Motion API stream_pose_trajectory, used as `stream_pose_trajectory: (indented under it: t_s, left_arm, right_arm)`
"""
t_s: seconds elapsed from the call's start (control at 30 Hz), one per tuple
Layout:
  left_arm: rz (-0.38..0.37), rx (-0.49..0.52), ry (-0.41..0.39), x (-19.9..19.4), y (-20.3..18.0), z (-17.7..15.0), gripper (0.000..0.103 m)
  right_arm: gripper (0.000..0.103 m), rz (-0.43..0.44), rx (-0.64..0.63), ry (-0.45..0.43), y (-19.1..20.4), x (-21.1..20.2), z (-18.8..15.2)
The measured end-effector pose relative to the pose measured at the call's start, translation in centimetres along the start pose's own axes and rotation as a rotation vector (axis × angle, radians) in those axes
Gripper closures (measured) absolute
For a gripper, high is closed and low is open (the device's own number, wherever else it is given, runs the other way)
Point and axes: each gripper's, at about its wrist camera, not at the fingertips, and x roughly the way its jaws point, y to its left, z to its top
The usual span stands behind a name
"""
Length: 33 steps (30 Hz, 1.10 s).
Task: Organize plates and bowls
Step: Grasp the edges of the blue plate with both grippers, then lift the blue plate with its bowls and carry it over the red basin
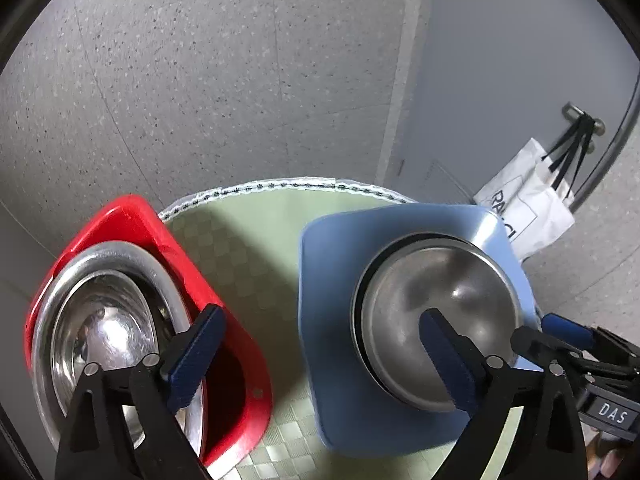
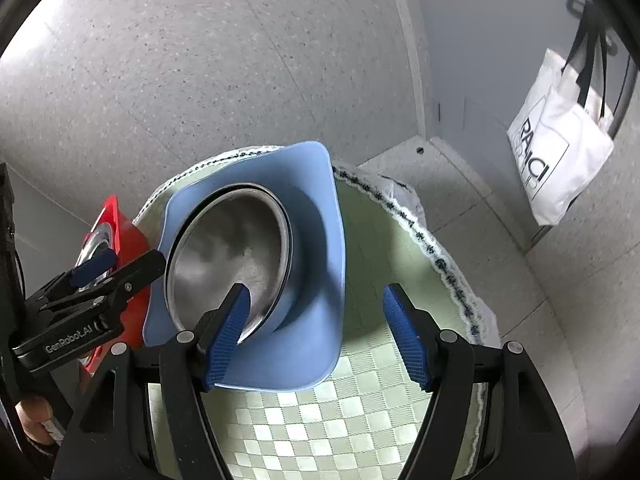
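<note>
Now our left gripper [image 1: 320, 344] gapes empty between the shiny steel bowl [image 1: 100, 340] in the square red plate [image 1: 132, 220] and the matte steel bowl [image 2: 228, 260] in the square blue plate [image 2: 312, 320] (nearer our right gripper [image 2: 316, 332], also open, straddling its corner).

Both wrist views look steeply down, close, sharing the blue plate [image 1: 320, 280].
</note>
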Motion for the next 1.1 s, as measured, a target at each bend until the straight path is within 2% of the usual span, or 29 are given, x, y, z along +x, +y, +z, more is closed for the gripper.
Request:
stream_pose_trajectory:
  t_s: [0.27, 0.43, 0.5, 0.6, 0.7, 0.77, 0.8, 0.83, 0.93, 0.97, 1.03, 1.1]
  left_arm:
    - [0.041, 0.101, 0.013, 2.6, -1.9, 1.5, 0.001]
    - [0.033, 0.128, 0.051, 5.0, -2.6, 3.0, 0.001]
    - [0.004, 0.115, 0.089, 6.3, -2.5, 3.3, 0.001]
    - [-0.028, 0.129, 0.102, 7.6, -2.6, 3.7, 0.002]
    - [-0.004, 0.163, 0.094, 8.5, -3.3, 3.8, 0.002]
    - [-0.009, 0.175, 0.085, 8.9, -3.1, 3.8, 0.005]
    - [-0.043, 0.174, 0.097, 9.1, -3.1, 3.7, 0.023]
    - [-0.044, 0.178, 0.112, 9.4, -3.3, 3.5, 0.029]
    - [-0.011, 0.209, 0.098, 9.9, -3.9, 3.2, 0.030]
    - [-0.013, 0.204, 0.094, 9.9, -3.9, 3.2, 0.031]
    - [-0.022, 0.174, 0.089, 9.5, -3.8, 3.4, 0.039]
    - [-0.053, 0.136, 0.086, 9.0, -3.0, 3.4, 0.042]
  right_arm:
    - [0.032, 0.016, 0.028, 0.030, -0.7, 1.7, 0.3]
    - [0.032, 0.025, 0.038, 0.042, -1.1, 2.5, 0.7]
    - [0.032, 0.031, 0.041, 0.049, -1.2, 2.9, 0.7]
    - [0.032, 0.047, 0.049, 0.057, -1.4, 3.5, 0.9]
    - [0.032, 0.056, 0.053, 0.061, -1.5, 3.8, 0.9]
    - [0.032, 0.062, 0.051, 0.067, -1.5, 4.1, 0.9]
    - [0.033, 0.067, 0.051, 0.070, -1.6, 4.2, 0.9]
    - [0.033, 0.073, 0.051, 0.075, -1.6, 4.4, 1.0]
    - [0.048, 0.122, 0.051, 0.076, -1.6, 4.5, 1.0]
    - [0.058, 0.150, 0.048, 0.080, -1.4, 4.5, 1.0]
    - [0.060, 0.138, 0.043, 0.079, -1.0, 4.3, 1.0]
    - [0.061, 0.142, 0.055, 0.075, -1.2, 4.2, 0.8]
